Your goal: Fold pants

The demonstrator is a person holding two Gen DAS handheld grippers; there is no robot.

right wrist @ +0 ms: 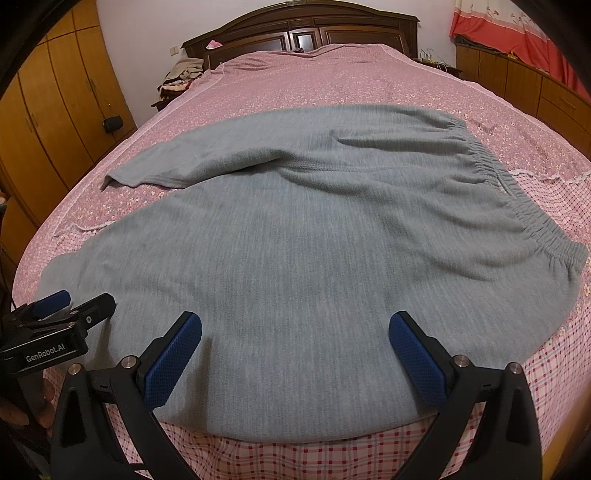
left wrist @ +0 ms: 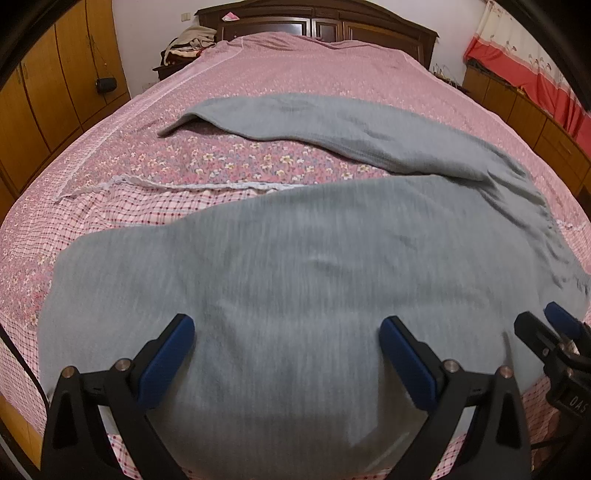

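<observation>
While both tools hover low over the near edge of the bed (right wrist: 332, 85), the grey pants (right wrist: 295, 240) lie spread flat on the pink floral bedspread (left wrist: 295, 74), waistband (right wrist: 491, 173) to the right, legs running left. Left tool (left wrist: 286, 332): jaws wide apart, blue pads over the near leg, nothing gripped; that view is motion-blurred on the fabric. Right tool (right wrist: 295, 328): jaws also wide, pads over the hip area near the hem-side edge, nothing between them. Each tool shows in the other's view: right tool at the lower right edge of the left wrist view (left wrist: 546, 332), left tool at the lower left of the right wrist view (right wrist: 70, 306), just beside each other along the near bed edge. Far leg (left wrist: 314, 125) angles away toward the left with its cuff (left wrist: 177, 125) slightly lifted; near leg lies along the bed's front edge, its fabric reaching the checked sheet border (right wrist: 535, 369). Bare bedspread lies beyond the pants toward the dark wood headboard (right wrist: 303, 29), and some between the two legs. Wooden wardrobe (left wrist: 55, 92) stands close on the left side, low wooden cabinets (right wrist: 535, 88) on the right under a red and white curtain (left wrist: 524, 55). Pile of clothes (left wrist: 192, 40) sits on the nightstand by the headboard's left end. No containers seen open; wardrobe and cabinet doors are closed.
</observation>
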